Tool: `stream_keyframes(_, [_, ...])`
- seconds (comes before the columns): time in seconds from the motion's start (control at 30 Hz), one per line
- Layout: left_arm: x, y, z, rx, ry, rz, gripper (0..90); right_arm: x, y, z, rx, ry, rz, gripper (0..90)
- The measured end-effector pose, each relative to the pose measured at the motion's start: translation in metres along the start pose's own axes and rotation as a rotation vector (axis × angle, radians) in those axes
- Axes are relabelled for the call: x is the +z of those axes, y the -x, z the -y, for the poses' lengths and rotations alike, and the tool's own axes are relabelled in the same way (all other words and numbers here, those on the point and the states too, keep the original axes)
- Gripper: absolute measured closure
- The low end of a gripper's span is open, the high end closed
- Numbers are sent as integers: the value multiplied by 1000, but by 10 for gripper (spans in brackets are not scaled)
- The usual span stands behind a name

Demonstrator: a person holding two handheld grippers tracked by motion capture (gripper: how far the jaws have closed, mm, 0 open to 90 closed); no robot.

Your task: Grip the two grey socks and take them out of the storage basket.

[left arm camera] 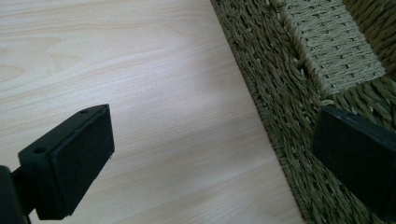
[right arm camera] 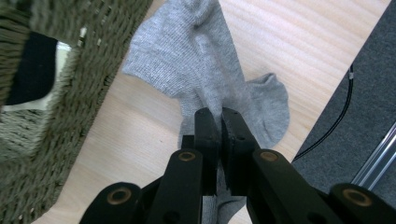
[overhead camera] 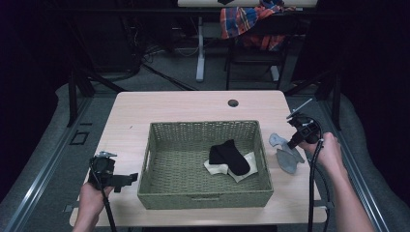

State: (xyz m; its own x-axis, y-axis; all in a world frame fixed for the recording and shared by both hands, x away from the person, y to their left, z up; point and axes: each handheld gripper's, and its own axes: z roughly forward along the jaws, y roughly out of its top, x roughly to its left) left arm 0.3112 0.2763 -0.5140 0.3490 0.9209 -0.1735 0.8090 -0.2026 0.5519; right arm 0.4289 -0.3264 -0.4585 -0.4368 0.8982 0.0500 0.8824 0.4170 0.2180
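Right gripper view: we see the right hand-held gripper (right arm camera: 219,116) with jaws closed, pinching the grey sock (right arm camera: 210,70) lying on the table (right arm camera: 140,140) just beside the woven basket (right arm camera: 70,93); the left hand-held gripper (left arm camera: 210,154) stands wide open, empty

A pale wood-grain counter (overhead camera: 145,108) with a round cable hole (overhead camera: 233,103) stands on grey carpet (overhead camera: 164,72). Beyond it a white desk leg (overhead camera: 200,48) rises beside a dark chair (overhead camera: 251,53) draped with a plaid shirt (overhead camera: 241,19). Black cables (overhead camera: 145,53) trail across the floor, and the surroundings are dim.
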Motion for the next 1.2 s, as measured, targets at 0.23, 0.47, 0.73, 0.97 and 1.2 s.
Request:
stream_keyframes(0.23, [1,0,0,1,7,-1,0,23,-1,-1,-9,-46,-7,863])
stream_keyframes(0.47, [1,0,0,1,5,0,0,40,0,-2,-20,-77,-36,830])
stream_keyframes(0.73, [1,0,0,0,6,-1,0,43,-1,-1,-33,-60,-60,671])
stream_keyframes(0.97, [0,1,0,-2,11,-2,0,19,-1,9,-24,49,-57,352])
stream_keyframes(1.2, [-1,1,0,-5,16,-5,0,5,-5,26,-23,141,-97,145])
